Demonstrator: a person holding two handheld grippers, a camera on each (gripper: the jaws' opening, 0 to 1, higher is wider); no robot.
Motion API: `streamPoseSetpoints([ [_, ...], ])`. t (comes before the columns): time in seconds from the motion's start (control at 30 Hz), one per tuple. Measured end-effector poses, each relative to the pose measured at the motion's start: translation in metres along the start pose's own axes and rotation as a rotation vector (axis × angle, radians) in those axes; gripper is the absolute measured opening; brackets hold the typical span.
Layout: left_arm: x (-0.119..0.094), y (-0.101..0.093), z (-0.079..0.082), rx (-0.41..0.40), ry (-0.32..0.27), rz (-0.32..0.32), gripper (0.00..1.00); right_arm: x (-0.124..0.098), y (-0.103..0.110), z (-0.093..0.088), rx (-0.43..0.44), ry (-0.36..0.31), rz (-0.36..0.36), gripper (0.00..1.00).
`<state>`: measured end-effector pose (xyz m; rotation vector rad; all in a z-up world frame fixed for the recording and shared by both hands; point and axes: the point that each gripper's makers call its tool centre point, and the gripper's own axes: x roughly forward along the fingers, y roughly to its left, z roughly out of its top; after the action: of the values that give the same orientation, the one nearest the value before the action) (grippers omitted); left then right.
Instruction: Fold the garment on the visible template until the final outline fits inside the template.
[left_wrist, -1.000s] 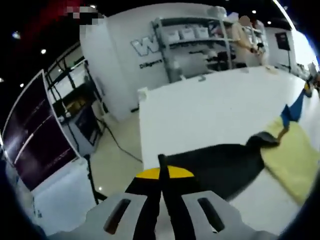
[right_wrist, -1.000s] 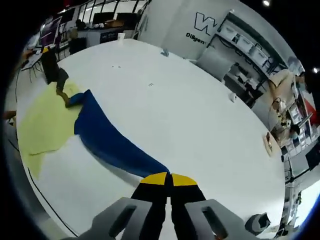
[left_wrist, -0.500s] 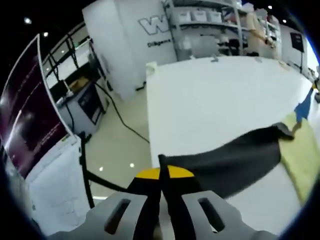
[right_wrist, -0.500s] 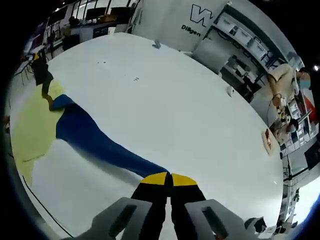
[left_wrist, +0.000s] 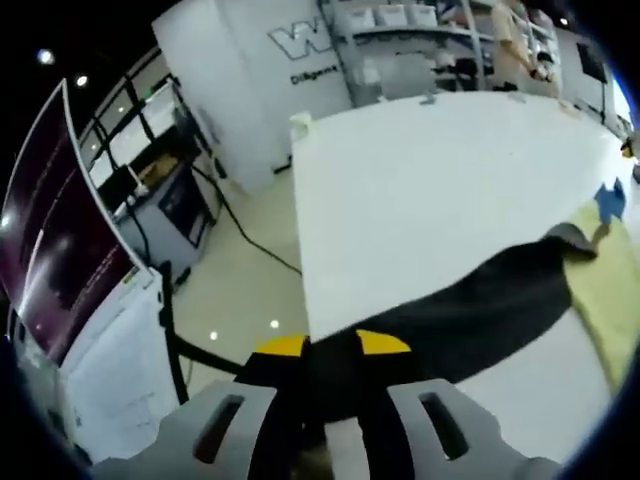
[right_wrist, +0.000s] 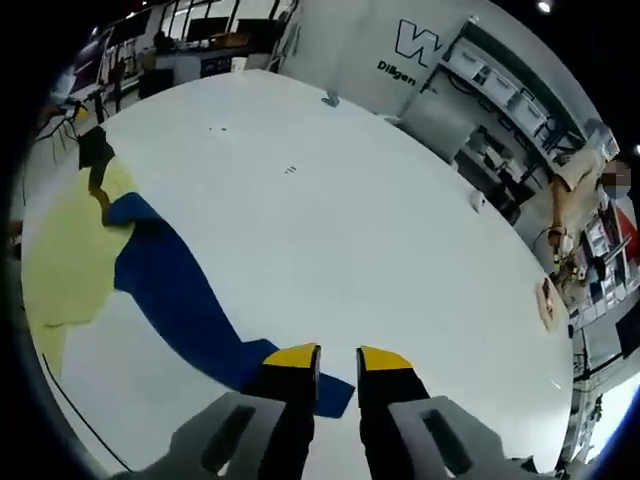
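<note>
Running from between your parted right gripper (right_wrist: 338, 358) jaws toward the upper left, the blue garment (right_wrist: 175, 295) reaches the yellow template (right_wrist: 62, 262); your left gripper (left_wrist: 332, 345) is parted too.

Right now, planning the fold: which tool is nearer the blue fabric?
Right. The right tool straddles an end of the blue fabric; the left tool straddles the black fabric, far from it.
</note>
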<state>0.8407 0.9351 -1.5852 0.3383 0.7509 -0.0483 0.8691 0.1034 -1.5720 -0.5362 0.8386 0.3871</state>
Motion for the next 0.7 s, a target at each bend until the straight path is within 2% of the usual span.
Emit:
streamPoseSetpoints([
  [0.1,0.003,-0.009,0.007,0.015,-0.020,-0.041,0.24,0.007,0.019,0.003,-0.020,-0.017,0.068,0.17],
  [0.23,-0.003,-0.051,0.024,0.055,-0.080,-0.164,0.35,0.010,0.038,0.009,-0.047,-0.039,0.103,0.20],
  [0.33,-0.005,-0.079,0.042,0.077,-0.157,-0.232,0.39,0.012,0.060,0.026,-0.060,-0.078,0.124,0.33],
  [0.37,-0.004,-0.084,0.045,0.085,-0.161,-0.237,0.40,0.015,0.061,0.028,-0.065,-0.086,0.132,0.38],
  [0.43,-0.001,-0.104,0.054,0.120,-0.185,-0.264,0.44,0.018,0.072,0.036,-0.101,-0.114,0.156,0.44],
  [0.57,0.012,-0.128,0.063,0.205,-0.217,-0.325,0.56,0.019,0.090,0.050,-0.120,-0.150,0.190,0.47],
  [0.63,0.008,-0.150,0.076,0.271,-0.261,-0.356,0.62,0.019,0.102,0.058,-0.128,-0.173,0.209,0.53],
  [0.7,0.009,-0.163,0.079,0.299,-0.269,-0.373,0.65,0.020,0.107,0.062,-0.122,-0.190,0.211,0.55],
])
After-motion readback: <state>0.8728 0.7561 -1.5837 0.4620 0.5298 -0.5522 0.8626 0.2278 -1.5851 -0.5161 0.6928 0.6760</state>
